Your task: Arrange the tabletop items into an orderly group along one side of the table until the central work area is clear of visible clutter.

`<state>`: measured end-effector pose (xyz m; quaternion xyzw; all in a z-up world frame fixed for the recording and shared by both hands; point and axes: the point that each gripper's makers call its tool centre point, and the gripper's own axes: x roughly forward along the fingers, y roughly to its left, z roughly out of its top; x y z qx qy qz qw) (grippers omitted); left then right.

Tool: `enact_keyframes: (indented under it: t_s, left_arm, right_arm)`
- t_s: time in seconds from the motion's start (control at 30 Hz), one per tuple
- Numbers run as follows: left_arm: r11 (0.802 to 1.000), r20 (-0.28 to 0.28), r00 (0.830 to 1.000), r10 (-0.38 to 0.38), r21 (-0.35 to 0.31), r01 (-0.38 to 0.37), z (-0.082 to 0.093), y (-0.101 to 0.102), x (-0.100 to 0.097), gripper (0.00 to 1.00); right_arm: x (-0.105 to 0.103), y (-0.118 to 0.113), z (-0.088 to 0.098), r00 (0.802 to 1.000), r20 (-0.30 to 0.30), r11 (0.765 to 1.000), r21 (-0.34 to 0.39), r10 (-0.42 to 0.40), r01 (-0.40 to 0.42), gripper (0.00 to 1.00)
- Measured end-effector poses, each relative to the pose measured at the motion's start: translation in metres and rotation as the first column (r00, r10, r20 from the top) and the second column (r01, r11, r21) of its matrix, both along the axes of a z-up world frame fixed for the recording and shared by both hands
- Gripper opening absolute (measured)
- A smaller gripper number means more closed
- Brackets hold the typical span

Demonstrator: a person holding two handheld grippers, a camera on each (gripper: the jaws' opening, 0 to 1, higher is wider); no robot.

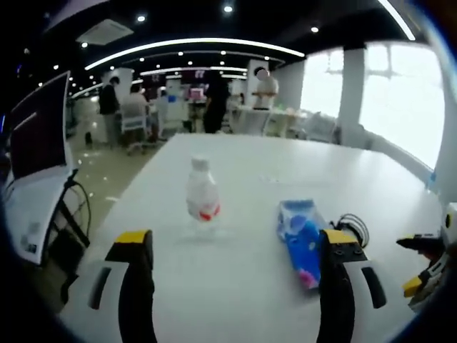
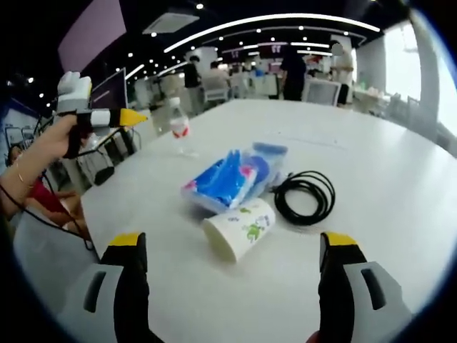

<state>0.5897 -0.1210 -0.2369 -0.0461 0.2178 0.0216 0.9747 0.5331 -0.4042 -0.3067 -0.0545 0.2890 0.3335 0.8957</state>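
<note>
A small clear bottle [image 1: 202, 196] with a white cap and red label stands upright on the white table [image 1: 243, 157], ahead of my left gripper [image 1: 236, 251], which is open and holds nothing. A blue plastic packet [image 1: 300, 239] lies by its right jaw, with a coiled black cable [image 1: 353, 225] behind. In the right gripper view, a paper cup [image 2: 239, 228] lies on its side in front of the blue packet [image 2: 232, 177], and the black cable [image 2: 305, 196] sits to their right. My right gripper [image 2: 233, 263] is open above the table's near part. The bottle [image 2: 179, 126] stands far left.
The left gripper [image 2: 100, 116], held by a person's hand, enters the right gripper view at the left. The right gripper [image 1: 428, 261] shows at the left gripper view's right edge. A monitor on a stand [image 1: 39, 153] is beside the table's left edge. People and desks fill the background.
</note>
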Motion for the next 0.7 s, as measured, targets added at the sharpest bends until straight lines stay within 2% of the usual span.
enact_keyframes:
  t_s: [0.37,0.5,0.7]
  left_arm:
    - [0.993,-0.018,0.993,0.114,-0.019,-0.115,-0.013,0.010,0.032,0.88]
    - [0.991,0.013,0.991,0.130,-0.036,-0.130,-0.015,0.017,0.049,0.85]
    - [0.984,0.008,0.985,0.172,-0.038,-0.171,-0.025,0.031,0.063,0.78]
  right_arm:
    - [0.004,-0.009,0.000,1.000,0.005,0.999,-0.011,-0.030,0.030,0.99]
    - [0.007,-0.012,0.000,0.999,0.006,0.999,-0.008,-0.042,0.042,0.99]
    - [0.009,-0.021,-0.002,0.998,0.007,0.998,-0.024,-0.065,0.065,0.99]
